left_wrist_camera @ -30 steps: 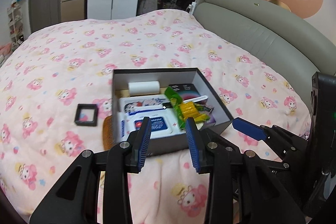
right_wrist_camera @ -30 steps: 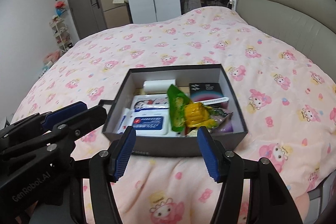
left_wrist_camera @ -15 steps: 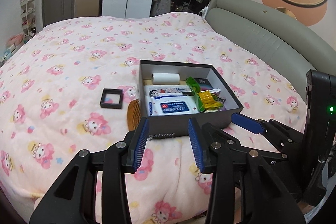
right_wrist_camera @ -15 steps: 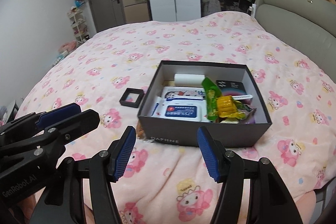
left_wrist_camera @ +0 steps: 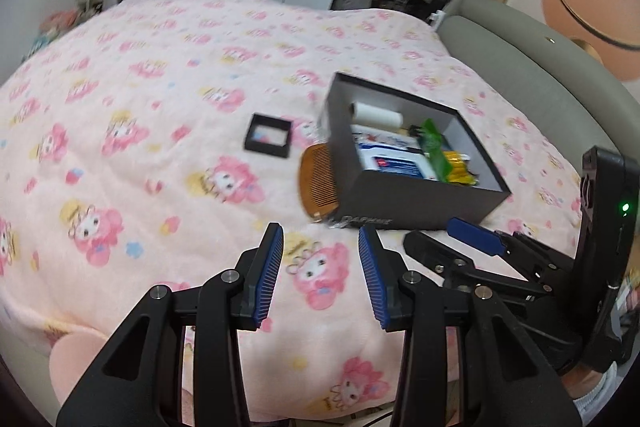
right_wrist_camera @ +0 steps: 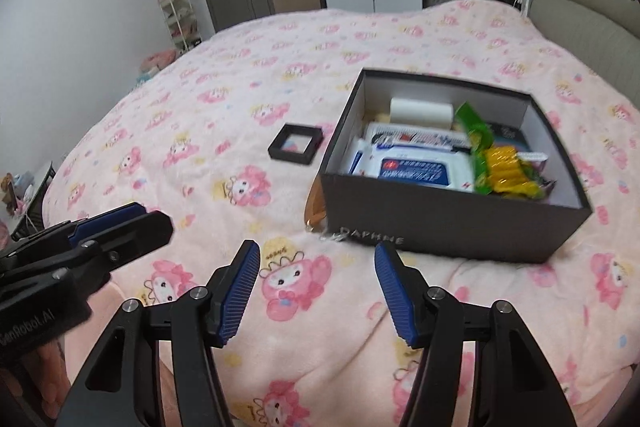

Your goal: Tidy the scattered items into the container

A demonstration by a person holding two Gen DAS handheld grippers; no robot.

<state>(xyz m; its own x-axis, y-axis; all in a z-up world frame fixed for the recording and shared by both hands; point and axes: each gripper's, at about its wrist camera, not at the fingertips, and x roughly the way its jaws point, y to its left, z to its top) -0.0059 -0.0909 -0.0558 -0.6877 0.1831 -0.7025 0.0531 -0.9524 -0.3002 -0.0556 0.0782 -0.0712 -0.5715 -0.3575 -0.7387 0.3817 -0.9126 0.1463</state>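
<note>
A black cardboard box (left_wrist_camera: 400, 203) (right_wrist_camera: 440, 223) sits on the pink bed, holding a white roll (right_wrist_camera: 422, 111), wipes packs (right_wrist_camera: 416, 167) and green and yellow snack wrappers (right_wrist_camera: 500, 167). Outside it, against its left wall, lies a brown wooden comb (left_wrist_camera: 318, 181), only a sliver of it showing in the right wrist view (right_wrist_camera: 314, 205). A small black square frame (left_wrist_camera: 267, 135) (right_wrist_camera: 295, 145) lies further left. My left gripper (left_wrist_camera: 320, 271) is open and empty, short of the comb. My right gripper (right_wrist_camera: 316, 287) is open and empty near the box's front left corner.
A pink patterned bedspread (left_wrist_camera: 160, 107) covers the whole bed, with a grey padded headboard (left_wrist_camera: 540, 75) on the right. A door, a wardrobe and shelves stand beyond the far side. The bed's near edge runs just below both grippers.
Both grippers have pulled back from the box and swung left, so the box now sits right of centre. The comb and the frame have come into fuller view. Both stay open.
</note>
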